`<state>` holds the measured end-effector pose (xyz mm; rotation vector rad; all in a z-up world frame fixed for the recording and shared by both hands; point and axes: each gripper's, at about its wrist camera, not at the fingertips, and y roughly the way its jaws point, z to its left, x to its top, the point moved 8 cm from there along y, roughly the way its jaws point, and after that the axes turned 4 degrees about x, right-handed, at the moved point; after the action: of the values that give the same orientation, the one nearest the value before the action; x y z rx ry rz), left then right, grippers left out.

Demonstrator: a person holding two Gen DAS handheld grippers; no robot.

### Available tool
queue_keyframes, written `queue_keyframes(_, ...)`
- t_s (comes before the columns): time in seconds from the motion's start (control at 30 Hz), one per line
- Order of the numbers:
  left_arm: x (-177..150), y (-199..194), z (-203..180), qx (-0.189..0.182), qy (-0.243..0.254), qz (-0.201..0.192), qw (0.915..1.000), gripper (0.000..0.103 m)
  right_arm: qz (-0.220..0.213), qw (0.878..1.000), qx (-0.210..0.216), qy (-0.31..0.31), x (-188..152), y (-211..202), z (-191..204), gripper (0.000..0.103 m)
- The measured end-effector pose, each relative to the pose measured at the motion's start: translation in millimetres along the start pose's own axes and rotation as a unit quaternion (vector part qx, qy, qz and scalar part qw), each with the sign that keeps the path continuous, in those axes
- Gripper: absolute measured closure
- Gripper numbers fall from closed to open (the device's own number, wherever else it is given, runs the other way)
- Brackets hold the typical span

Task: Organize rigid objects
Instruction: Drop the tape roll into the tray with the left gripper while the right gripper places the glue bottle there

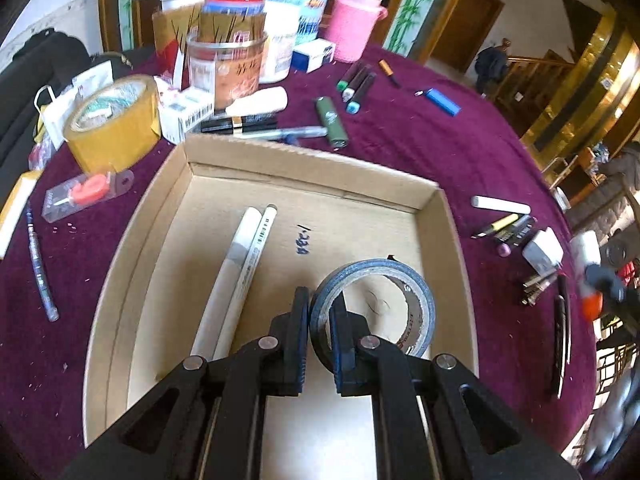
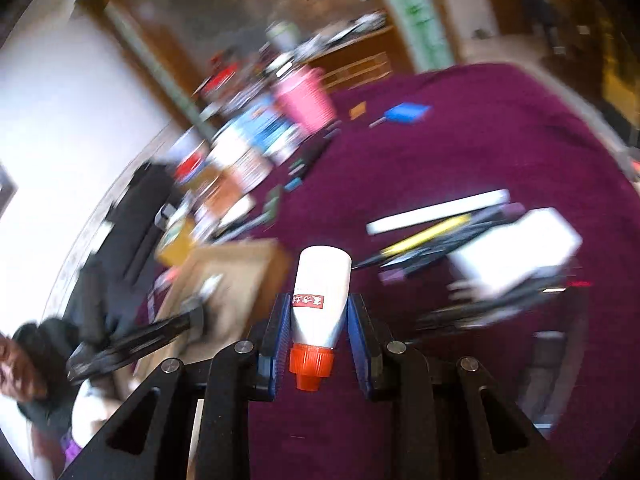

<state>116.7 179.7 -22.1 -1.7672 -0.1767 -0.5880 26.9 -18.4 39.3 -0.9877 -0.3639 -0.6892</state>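
My left gripper [image 1: 322, 300] is shut on the rim of a blue tape roll [image 1: 376, 304] inside the shallow cardboard box [image 1: 312, 168]. Two white pens [image 1: 244, 264] lie in the box to the left of the roll. My right gripper [image 2: 318, 308] is shut on a white glue bottle with an orange cap [image 2: 320, 300] and holds it above the purple tablecloth; this view is blurred. The bottle and right gripper also show at the right edge of the left wrist view [image 1: 592, 272]. The left gripper shows blurred in the right wrist view [image 2: 132, 344].
Loose items lie on the purple cloth [image 1: 400, 144]: a yellow tape roll [image 1: 112, 120], markers [image 1: 356, 84], a blue lighter [image 1: 440, 100], a green lighter [image 1: 331, 122], a white stick [image 1: 500, 205], a charger [image 1: 542, 250], pens [image 1: 560, 340]. Jars and a pink container [image 1: 352, 24] stand at the back.
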Motion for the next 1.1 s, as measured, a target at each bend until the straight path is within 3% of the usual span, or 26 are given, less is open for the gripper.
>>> queue_keyframes(0.17,8.3,18.0,2.2,0.010,-0.004,0.012,0.9999,0.094,0.047,0.998,0.012,-0.040,-5.1,62.3,54.6,0.072)
queue_keyframes(0.4,21.0,21.4,16.9,0.008,-0.033,0.009,0.9994,0.091,0.075,0.996,0.002,-0.046,0.0,113.0,74.6,0.072)
queue_keyframes(0.57,24.1,9.8,23.0,-0.019,-0.058,-0.007,0.9981,0.060,0.090,0.995,-0.005,-0.050,-3.7,126.9,76.7,0.071)
queue_keyframes(0.7,28.8,-17.7,24.3,-0.038,-0.066,-0.042,0.9962,0.049,0.091,0.994,-0.019,-0.050,-2.7,134.1,72.0,0.070)
queue_keyframes(0.77,29.8,-31.3,26.4,-0.052,-0.075,-0.058,0.9942,0.031,0.085,0.995,-0.024,-0.047,-0.7,133.5,69.3,0.066)
queue_keyframes(0.8,29.1,-37.5,29.3,-0.053,-0.077,-0.063,0.9936,0.030,0.082,0.995,-0.022,-0.045,0.7,132.4,68.8,0.063)
queue_keyframes(0.93,16.1,-51.1,41.6,-0.023,-0.058,-0.058,0.9964,0.030,0.060,0.996,-0.021,-0.058,3.4,111.8,70.6,0.056)
queue_keyframes(1.1,-20.8,-50.3,49.2,0.069,0.043,-0.018,0.9965,0.030,0.038,0.995,-0.026,-0.090,-4.6,86.4,73.3,0.054)
